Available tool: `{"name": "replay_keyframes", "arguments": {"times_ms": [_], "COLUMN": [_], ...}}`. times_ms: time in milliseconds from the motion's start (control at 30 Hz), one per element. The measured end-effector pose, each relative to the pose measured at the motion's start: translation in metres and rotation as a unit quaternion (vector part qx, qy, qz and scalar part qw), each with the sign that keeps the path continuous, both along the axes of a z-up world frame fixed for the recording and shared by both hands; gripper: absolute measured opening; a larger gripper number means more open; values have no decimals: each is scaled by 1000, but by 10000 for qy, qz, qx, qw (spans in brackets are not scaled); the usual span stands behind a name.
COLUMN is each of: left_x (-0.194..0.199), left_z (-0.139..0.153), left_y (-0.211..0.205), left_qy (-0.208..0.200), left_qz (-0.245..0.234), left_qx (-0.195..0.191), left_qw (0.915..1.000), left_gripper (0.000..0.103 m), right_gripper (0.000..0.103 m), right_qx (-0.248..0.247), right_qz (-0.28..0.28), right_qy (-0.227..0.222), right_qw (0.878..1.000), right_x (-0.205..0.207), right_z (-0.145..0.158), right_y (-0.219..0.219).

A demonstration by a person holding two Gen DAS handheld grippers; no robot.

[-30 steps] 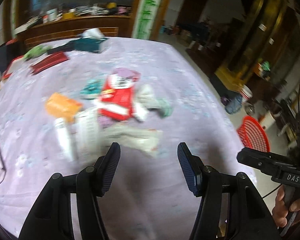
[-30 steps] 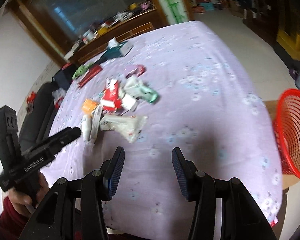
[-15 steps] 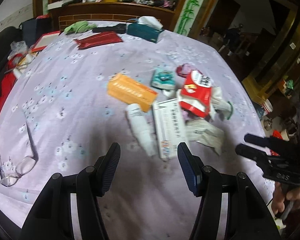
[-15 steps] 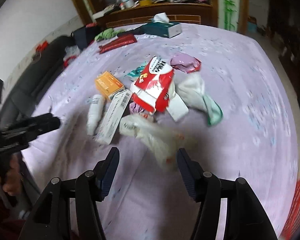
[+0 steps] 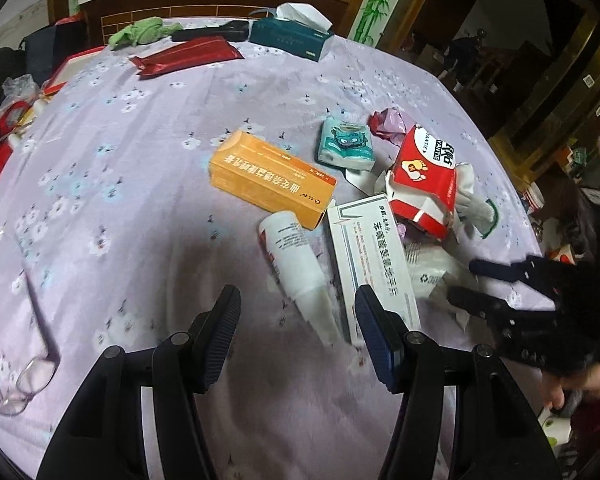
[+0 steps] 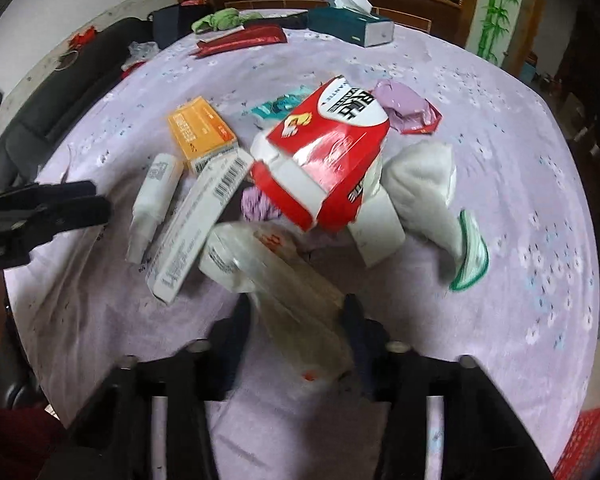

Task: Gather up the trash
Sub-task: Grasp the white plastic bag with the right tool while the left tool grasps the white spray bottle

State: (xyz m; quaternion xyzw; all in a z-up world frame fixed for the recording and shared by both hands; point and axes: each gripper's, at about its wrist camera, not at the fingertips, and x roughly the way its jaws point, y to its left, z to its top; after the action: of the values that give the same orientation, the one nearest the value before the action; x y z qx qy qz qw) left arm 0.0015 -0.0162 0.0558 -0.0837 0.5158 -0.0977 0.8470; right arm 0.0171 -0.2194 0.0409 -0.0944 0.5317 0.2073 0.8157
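All trash on bench (image 5: 120,200), none binned that I see. My right tongs (image 6: 296,312) spread around plastic bag (image 6: 284,280), not pinched. Left tongs (image 5: 296,336) spread, empty, near tube (image 5: 296,268). Red basket (image 6: 592,440) beside bench.

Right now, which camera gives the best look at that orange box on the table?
The left wrist view. There the orange box lies in full sight, sharp, its long printed top face and one end showing. In the right wrist view the same box sits farther off, smaller and a little blurred, with its near end touching the white carton.
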Motion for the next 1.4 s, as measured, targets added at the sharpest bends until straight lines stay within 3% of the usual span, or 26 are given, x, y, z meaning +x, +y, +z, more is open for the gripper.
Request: {"name": "replay_keyframes", "arguments": {"times_ms": [100,267,333,400,467,500,600,967,1133,1400], "left_x": [12,27,32,36,38,38,39,13,-3,-20], "left_z": [-9,-24,-31,-37,-40,-40,-41,-22,-9,12], "left_y": [-4,-8,-11,-14,-15,-16,-19,-17,-19,-49], "left_qy": [73,157,175,233,206,164,99,-223,-367,-627], "left_qz": [8,-41,-74,-117,-126,-159,-194,-385,-469,-870], "left_qx": [9,97,209,225,234,290,371,376,357,355], "left_qw": [10000,9998,9996,9994,9994,9993,9991,9983,9976,9936], "left_gripper": [58,58,57,44,40,39,38,35,35,35], "right_gripper": [14,1,1,1,2,6,39,40,29,23], "right_qx": [151,511,787,885,934,953,774,376,410,909], "right_qz": [-278,-716,-845,-826,-815,-789,-781,-589,-1130,-1858], "right_qy": [185,373,512,531,433,392,196,143,82,-63], "right_qw": [9993,9954,9920,9912,9913,9915,9937,9975,9927,9784], "right_x": [-9,-25,-31,-35,-39,-39,-35,-5,-8,-52], "right_z": [2,6,8,10,15,17,21,-5,-11,5], "right_y": [-4,-17,-23,-24,-23,-23,-19,13,10,-18]}}
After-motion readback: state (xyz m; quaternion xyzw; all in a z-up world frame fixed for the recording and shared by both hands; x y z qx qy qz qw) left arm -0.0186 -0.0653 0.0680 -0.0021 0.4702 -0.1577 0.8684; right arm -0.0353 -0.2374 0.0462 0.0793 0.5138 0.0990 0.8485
